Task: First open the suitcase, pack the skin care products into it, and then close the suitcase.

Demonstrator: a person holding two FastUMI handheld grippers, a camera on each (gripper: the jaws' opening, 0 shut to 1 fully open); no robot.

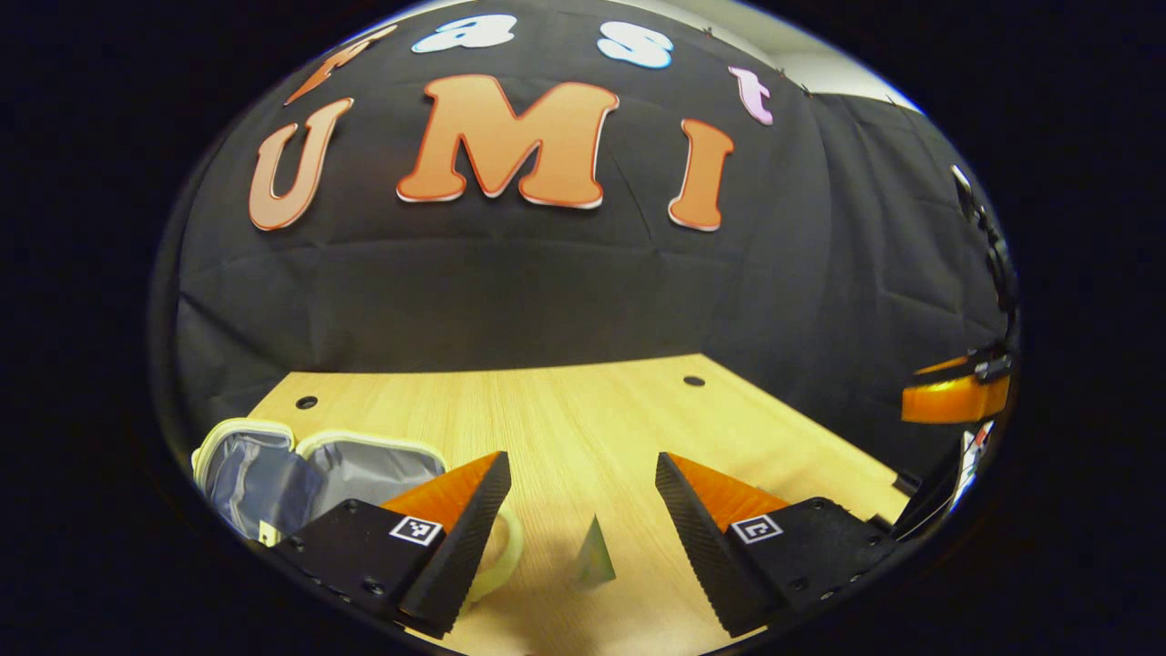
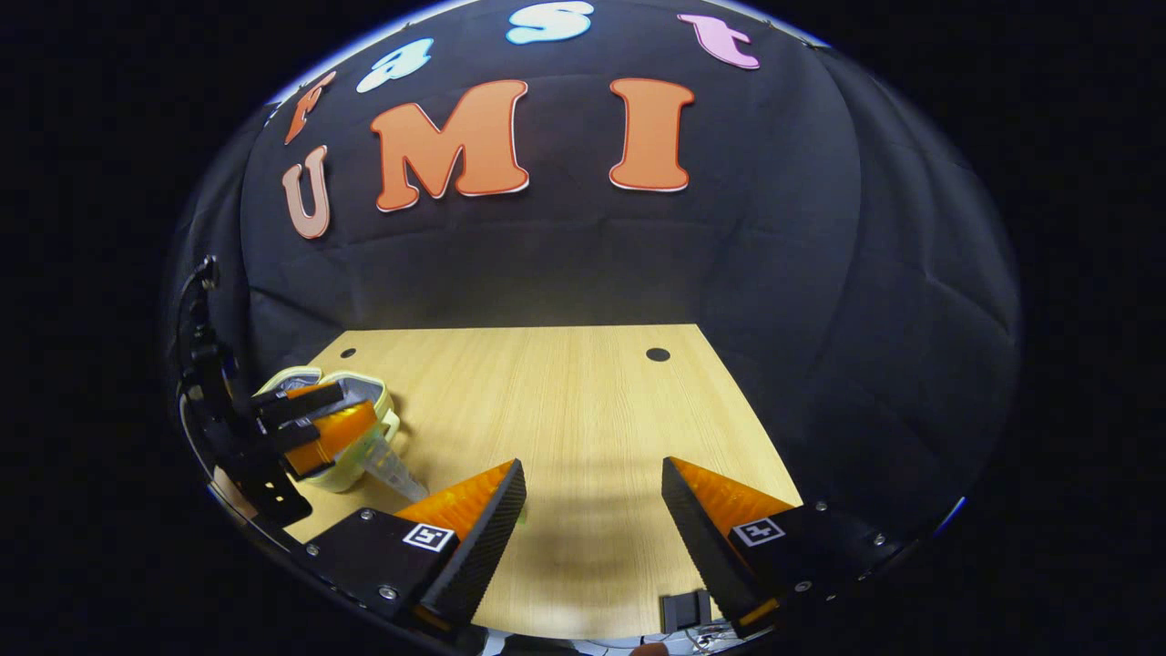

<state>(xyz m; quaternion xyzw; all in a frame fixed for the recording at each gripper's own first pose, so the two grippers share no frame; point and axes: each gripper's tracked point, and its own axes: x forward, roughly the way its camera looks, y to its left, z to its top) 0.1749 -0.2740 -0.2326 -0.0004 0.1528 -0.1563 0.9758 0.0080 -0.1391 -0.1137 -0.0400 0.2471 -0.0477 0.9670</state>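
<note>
A small pale-rimmed suitcase [image 1: 273,469] lies open at the table's left, its grey lining showing in both halves. My left gripper [image 1: 580,474] stands open just right of it, low over the table. A small pale green tube [image 1: 594,556] lies on the wood between its fingers, untouched. In the right gripper view, the left gripper [image 2: 314,421] hovers over the suitcase [image 2: 364,392], with a translucent tube [image 2: 393,471] just in front of it. My right gripper [image 2: 592,474] is open over bare wood, holding nothing, and shows at the right edge of the left gripper view [image 1: 956,396].
The light wooden table [image 2: 565,410] has small round holes near its far corners [image 2: 658,354]. Black cloth walls close in behind and on the right. A small black clip [image 2: 685,609] sits at the table's near edge.
</note>
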